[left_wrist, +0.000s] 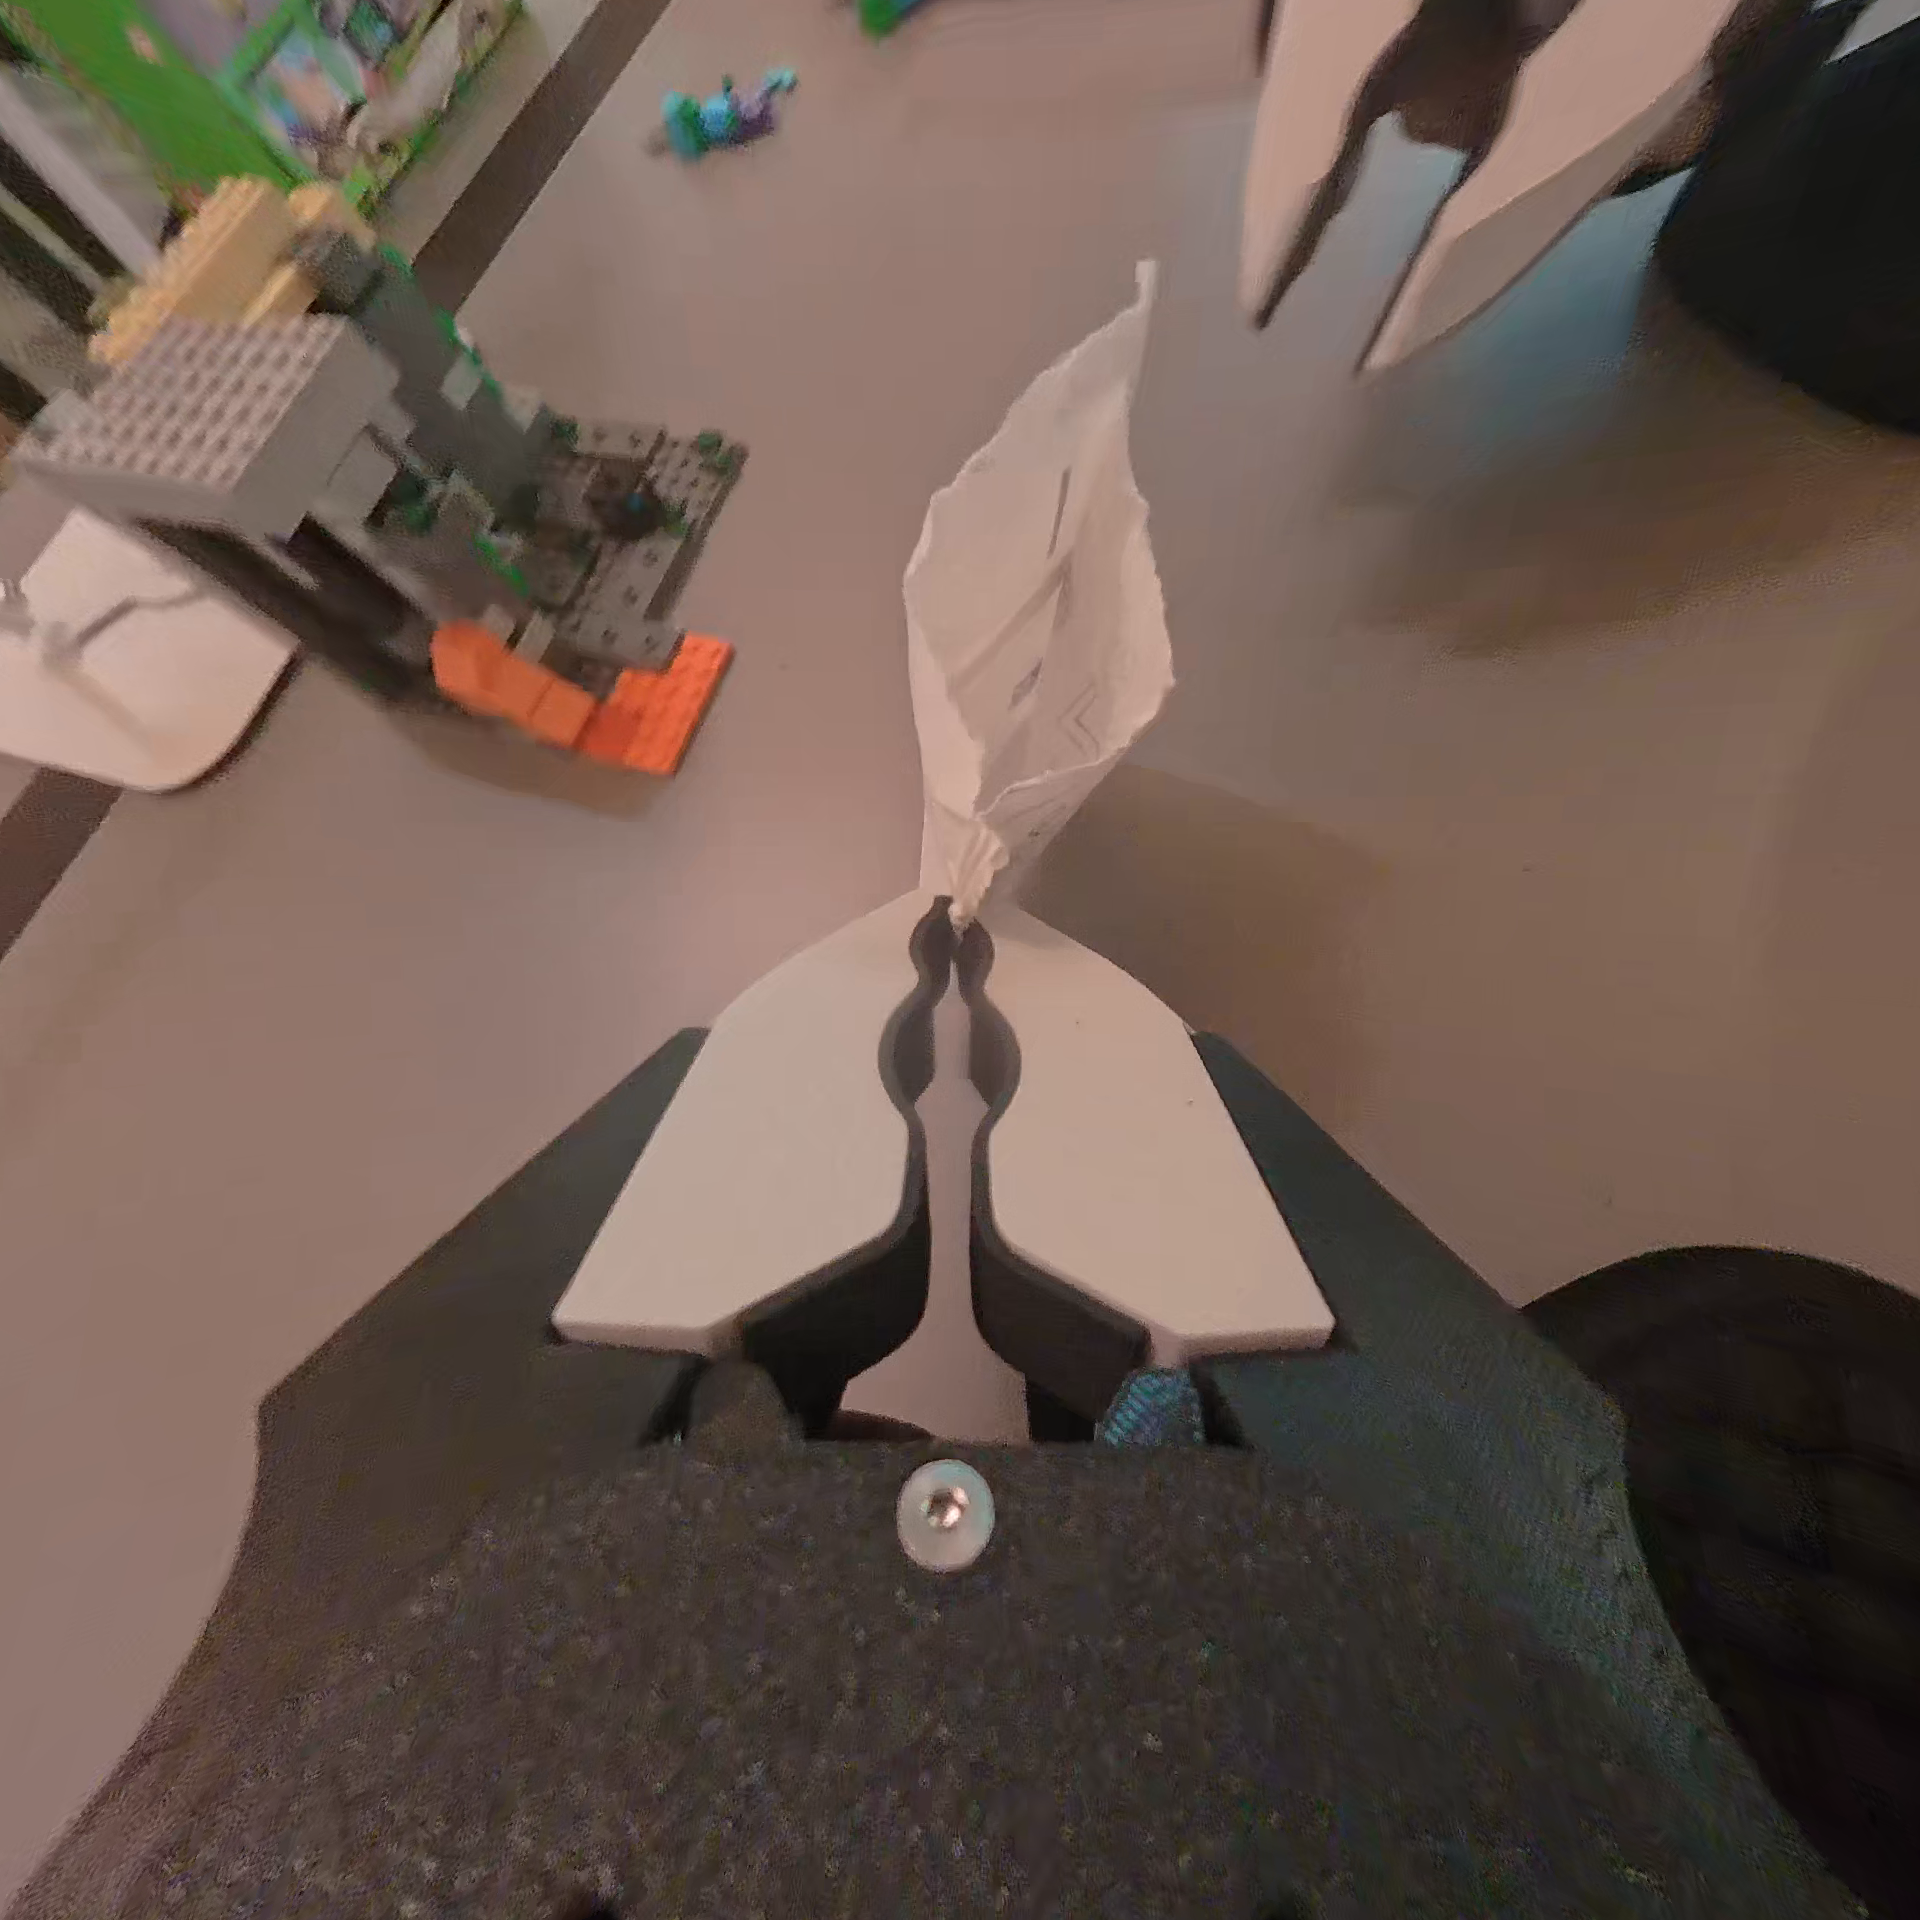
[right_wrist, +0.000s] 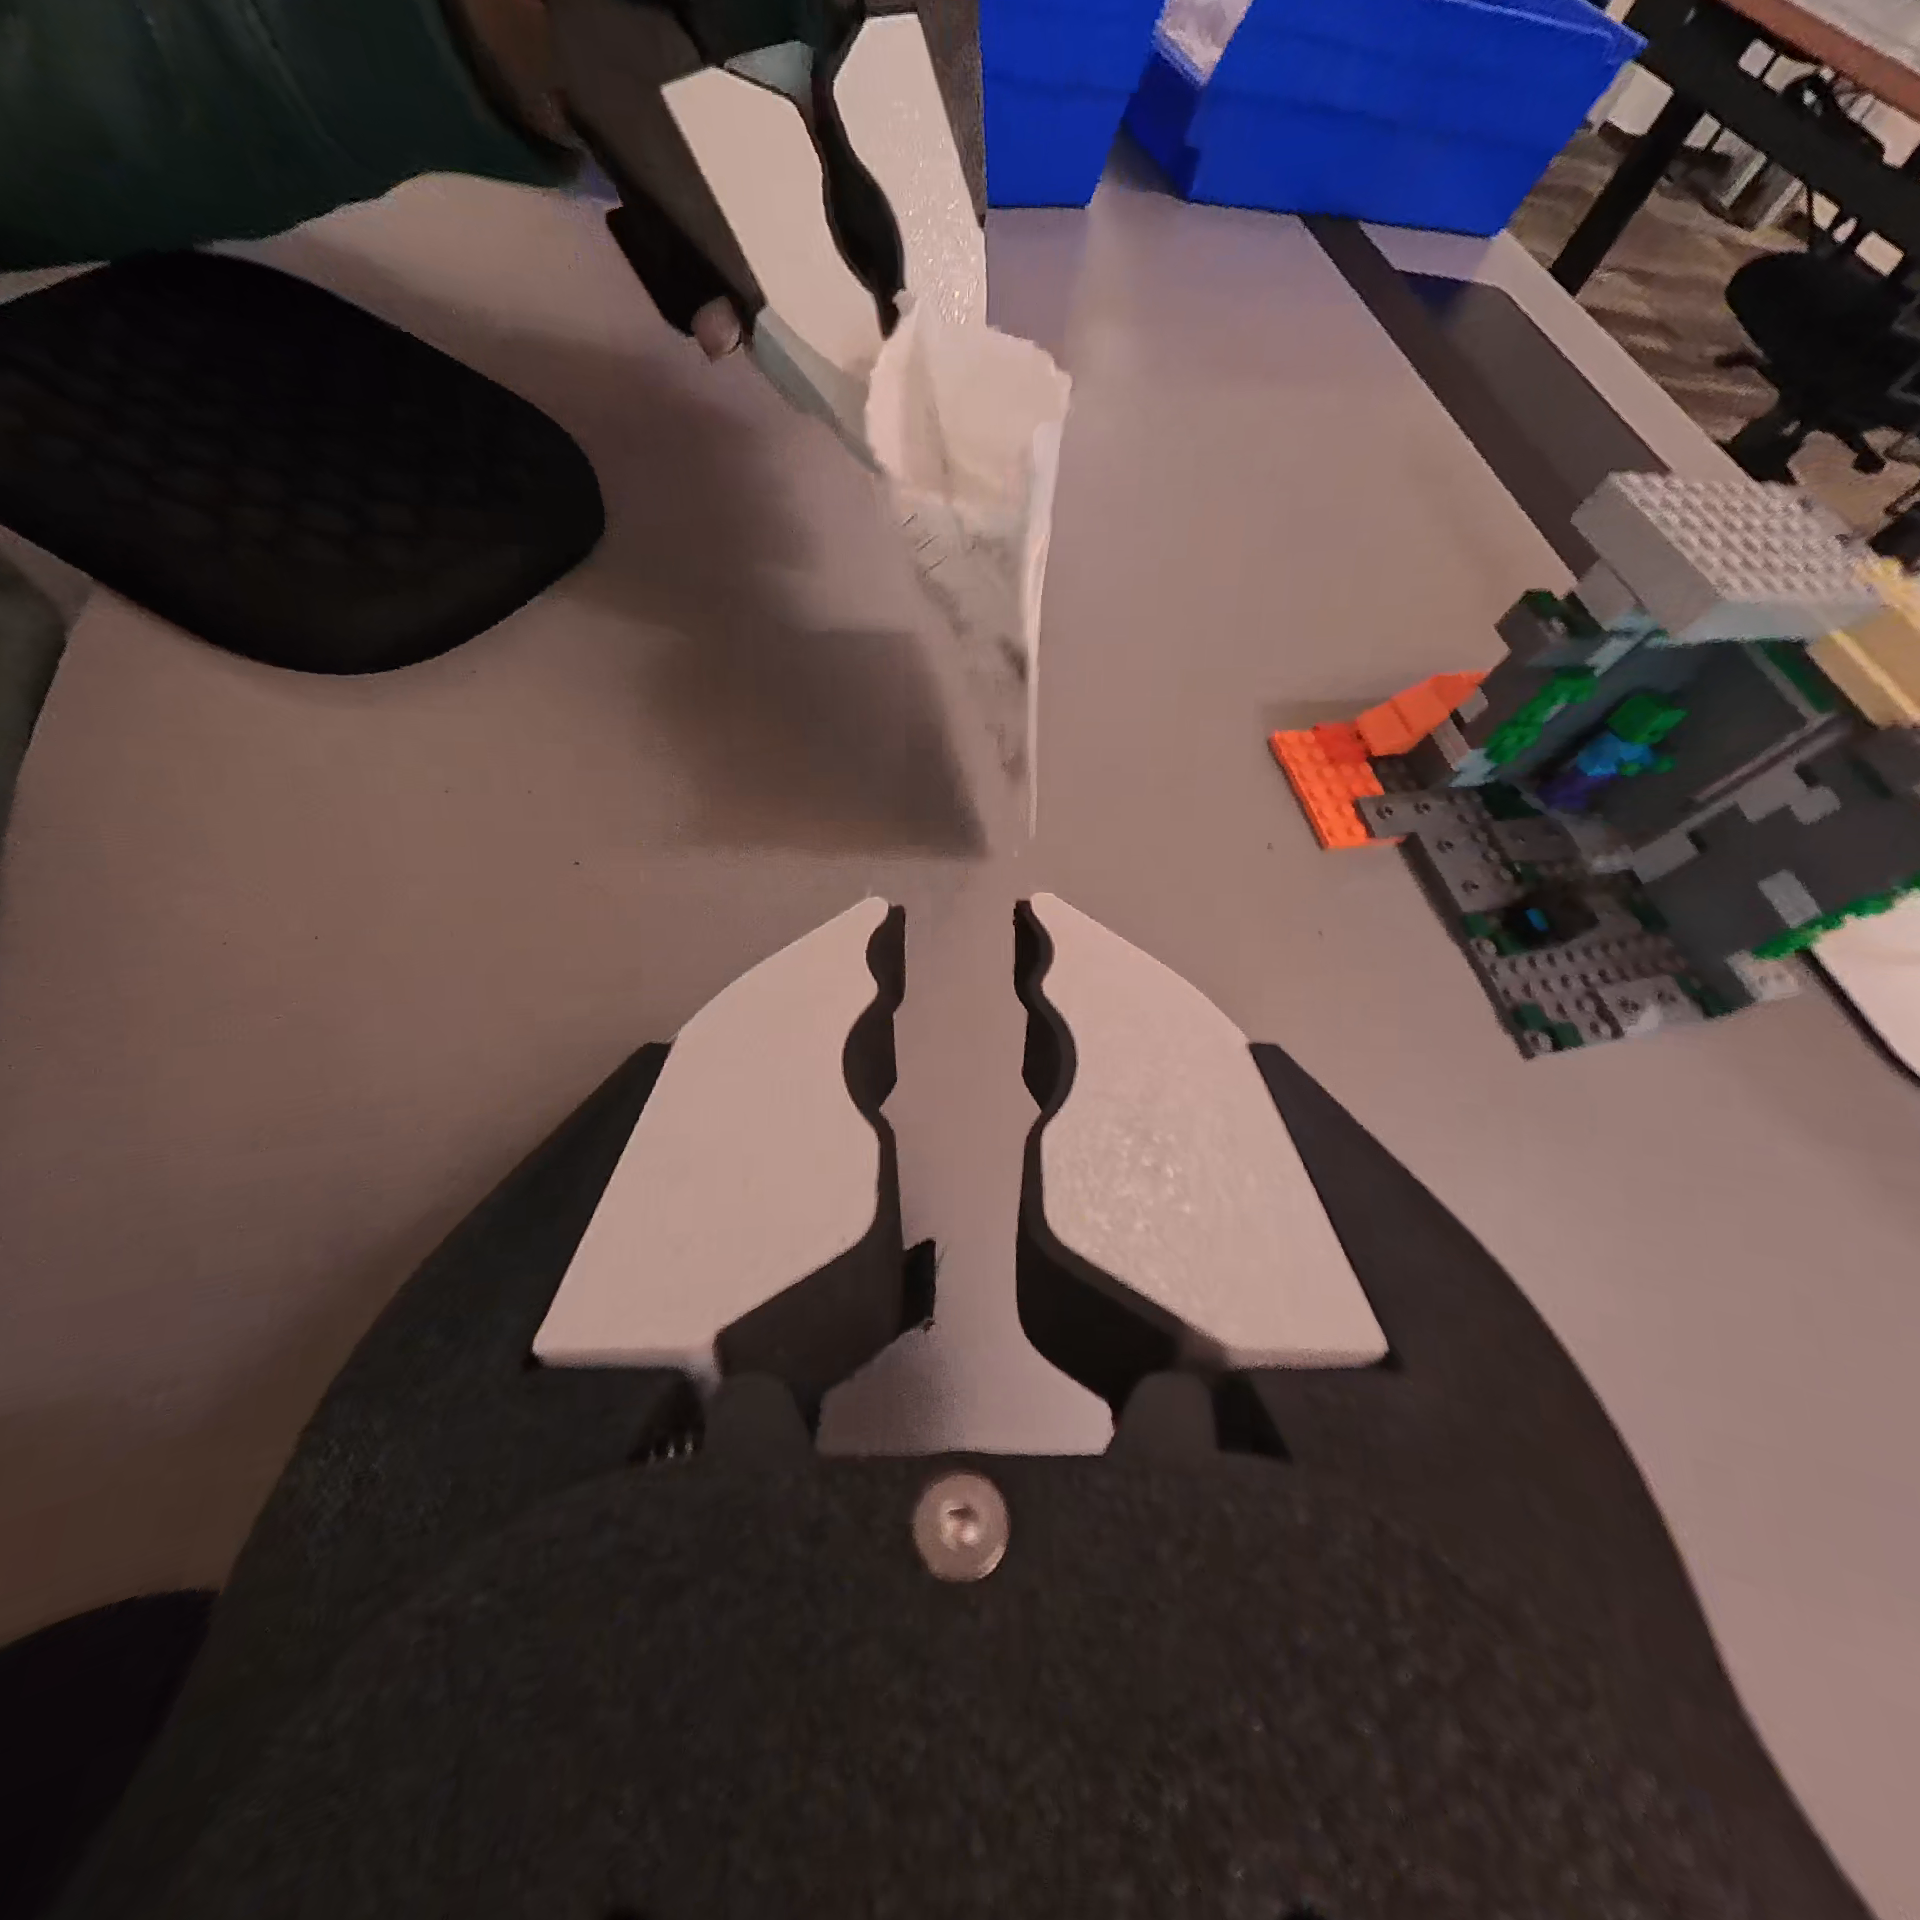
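My left gripper is shut on the twisted corner of a white paper bag, which stands up from the fingertips above the grey table. The same bag shows in the right wrist view, hanging from the left gripper and blurred at its lower end. My right gripper is open with nothing between its fingers, just short of the bag's lower tip. It also shows in the left wrist view, beyond the bag's top, jaws apart.
A brick-built model with grey plates and orange bricks stands on the table, also in the right wrist view. Blue bins sit at the table's far end. A black chair seat lies beside the table. A small toy figure lies farther off. Tip to tip, the grippers are about 12 cm apart.
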